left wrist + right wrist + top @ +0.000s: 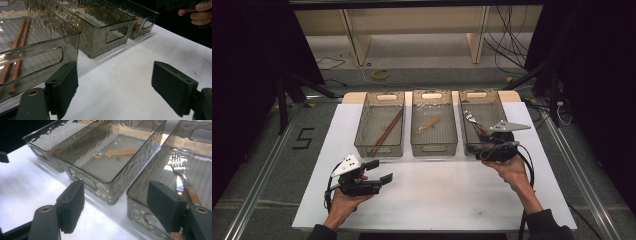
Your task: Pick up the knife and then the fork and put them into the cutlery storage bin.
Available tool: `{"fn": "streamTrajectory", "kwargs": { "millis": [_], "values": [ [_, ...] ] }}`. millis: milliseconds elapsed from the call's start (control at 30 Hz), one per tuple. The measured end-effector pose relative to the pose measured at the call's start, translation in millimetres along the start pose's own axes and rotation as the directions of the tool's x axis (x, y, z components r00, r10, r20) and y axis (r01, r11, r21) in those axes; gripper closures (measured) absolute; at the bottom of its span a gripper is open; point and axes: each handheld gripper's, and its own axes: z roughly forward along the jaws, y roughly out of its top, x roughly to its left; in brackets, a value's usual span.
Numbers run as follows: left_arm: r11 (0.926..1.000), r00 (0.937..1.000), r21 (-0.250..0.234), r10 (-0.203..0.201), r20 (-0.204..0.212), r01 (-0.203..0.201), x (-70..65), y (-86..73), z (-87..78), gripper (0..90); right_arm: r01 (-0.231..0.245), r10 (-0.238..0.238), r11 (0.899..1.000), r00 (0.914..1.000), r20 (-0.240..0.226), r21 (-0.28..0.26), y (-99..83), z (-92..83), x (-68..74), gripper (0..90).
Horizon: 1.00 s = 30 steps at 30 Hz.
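Right gripper (474,148) jaws apart, empty, at right bin (463,121) near rim; left gripper (379,171) apart over bare white mat (447,185)

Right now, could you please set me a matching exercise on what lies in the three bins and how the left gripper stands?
Things:
1. chopsticks
2. spoon
3. fork
4. left gripper

Places or states:
A. in the right bin
B. jaws open over the white table, holding nothing
C. in the left bin
D. in the middle bin

Pairs: 1-C, 2-D, 3-A, 4-B
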Motion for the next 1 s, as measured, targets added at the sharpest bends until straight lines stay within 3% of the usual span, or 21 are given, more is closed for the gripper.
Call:
{"fn": "streamTrajectory", "kwargs": {
  "millis": [533, 600, 1000],
  "values": [
    [0.9995, 0.9991, 0.03, 0.011, 0.04, -0.012, -2.9, -1.5, 2.0, 20.7, -0.025, 0.018, 0.998, 0.993, -0.117, -0.063, -33.8, -13.1, 20.3, 26.8],
    [0.9994, 0.9991, 0.032, 0.01, 0.042, -0.012, -3.0, -1.5, 2.6, 20.7, -0.001, -0.008, 0.997, 0.9938, -0.111, -0.079, -36.1, -14.9, 23.9, 26.7],
    [0.9993, 0.9986, 0.036, 0.005, 0.052, -0.007, -4.6, -1.3, 2.2, 20.7, -0.01, -0.002, 0.996, 0.9919, -0.127, -0.093, -59.5, -18.9, 32.8, 23.0]
  ]
}}
